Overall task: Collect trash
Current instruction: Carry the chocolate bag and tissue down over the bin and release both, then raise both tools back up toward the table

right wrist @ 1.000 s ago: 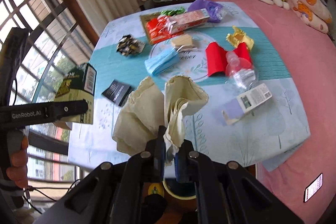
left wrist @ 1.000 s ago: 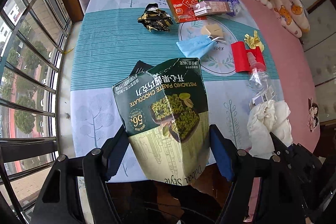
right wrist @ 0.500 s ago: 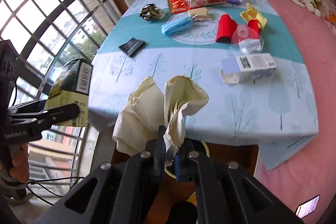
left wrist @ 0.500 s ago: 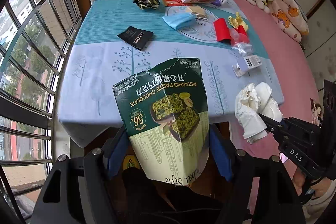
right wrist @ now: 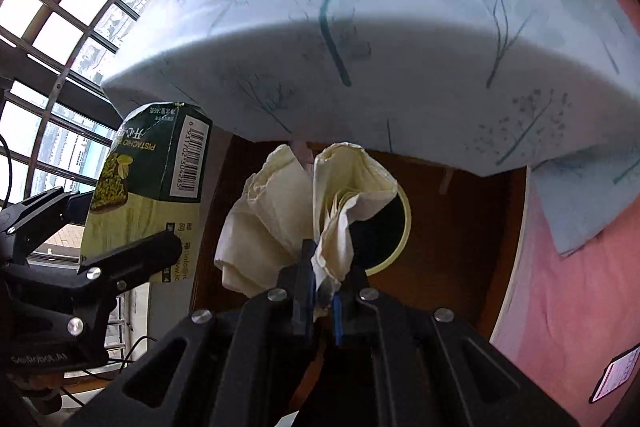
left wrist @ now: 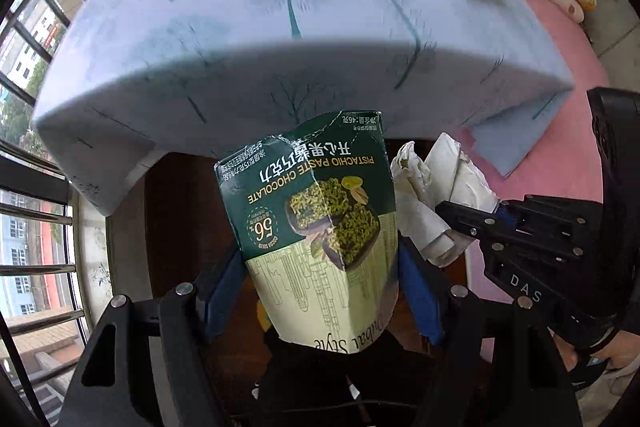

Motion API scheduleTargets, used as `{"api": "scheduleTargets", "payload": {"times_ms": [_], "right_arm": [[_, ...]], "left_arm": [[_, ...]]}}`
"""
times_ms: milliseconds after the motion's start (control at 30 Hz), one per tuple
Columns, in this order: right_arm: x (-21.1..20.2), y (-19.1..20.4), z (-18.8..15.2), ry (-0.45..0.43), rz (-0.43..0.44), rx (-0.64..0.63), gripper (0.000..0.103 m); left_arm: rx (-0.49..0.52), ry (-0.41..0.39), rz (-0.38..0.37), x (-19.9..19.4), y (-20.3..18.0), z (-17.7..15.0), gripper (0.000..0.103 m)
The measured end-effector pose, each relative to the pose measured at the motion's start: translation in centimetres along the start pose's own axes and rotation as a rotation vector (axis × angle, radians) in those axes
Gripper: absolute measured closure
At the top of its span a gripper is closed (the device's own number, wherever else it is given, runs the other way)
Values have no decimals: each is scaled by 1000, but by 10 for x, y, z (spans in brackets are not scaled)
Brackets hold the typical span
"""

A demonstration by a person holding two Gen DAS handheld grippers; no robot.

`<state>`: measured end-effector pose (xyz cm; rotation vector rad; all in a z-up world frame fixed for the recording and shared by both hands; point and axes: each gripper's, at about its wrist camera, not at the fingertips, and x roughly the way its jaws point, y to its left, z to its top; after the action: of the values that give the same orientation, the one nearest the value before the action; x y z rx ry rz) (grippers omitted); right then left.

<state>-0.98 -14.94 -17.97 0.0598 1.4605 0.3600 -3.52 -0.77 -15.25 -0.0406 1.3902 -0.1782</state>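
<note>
While the left gripper point(left wrist: 320, 291) clamps a green chocolate box point(left wrist: 316, 227) between its jaws, the right gripper point(right wrist: 320, 291) pinches a crumpled paper napkin point(right wrist: 304, 211) between nearly closed jaws. Just past the napkin sits a round yellow-rimmed bin point(right wrist: 402, 223), and farther ahead hangs the blue tablecloth point(right wrist: 400, 39) edge.

Colours in front of you

Your dark green and pale olive chocolate pouch point(left wrist: 316, 223) carries yellow lettering; your crumpled tissue wad point(right wrist: 304, 211) is cream; the worktop's pale blue cloth point(left wrist: 280, 47) shows teal tree prints; the bedspread point(right wrist: 560, 307) is pink.
</note>
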Motion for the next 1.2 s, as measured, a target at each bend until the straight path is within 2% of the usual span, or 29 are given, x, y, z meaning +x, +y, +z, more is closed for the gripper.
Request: {"api": "scheduleTargets", "payload": {"times_ms": [133, 267, 467, 533, 600, 633, 667, 700, 733, 1000, 1200], "right_arm": [[57, -13, -9, 47, -16, 66, 97], [120, -25, -15, 77, -29, 115, 96], [203, -51, -18, 70, -11, 224, 94], [220, -62, -18, 65, -4, 275, 94], [232, -74, -23, 60, 5, 322, 85], [238, -78, -23, 52, 13, 344, 67], [243, -80, -24, 46, 23, 357, 48], [245, -82, -24, 43, 33, 368, 42], [246, -83, -24, 39, 44, 376, 39], [234, -85, -17, 24, 31, 388, 39], [184, -73, -20, -5, -20, 385, 39]], "left_arm": [[52, 53, 18, 55, -2, -2, 30], [91, 73, 10, 117, 0, 0, 30], [104, 61, 16, 196, 16, 1, 25], [116, 59, 27, 217, 18, -1, 20], [125, 68, 38, 235, 19, -1, 17], [126, 66, 46, 241, 20, -1, 14], [125, 58, 55, 245, 20, -2, 5], [120, 46, 61, 248, 21, -3, 0], [114, 36, 60, 250, 24, -3, 1], [83, 6, 37, 232, 32, -4, 1], [61, -9, 28, 186, 32, -4, 1]]}}
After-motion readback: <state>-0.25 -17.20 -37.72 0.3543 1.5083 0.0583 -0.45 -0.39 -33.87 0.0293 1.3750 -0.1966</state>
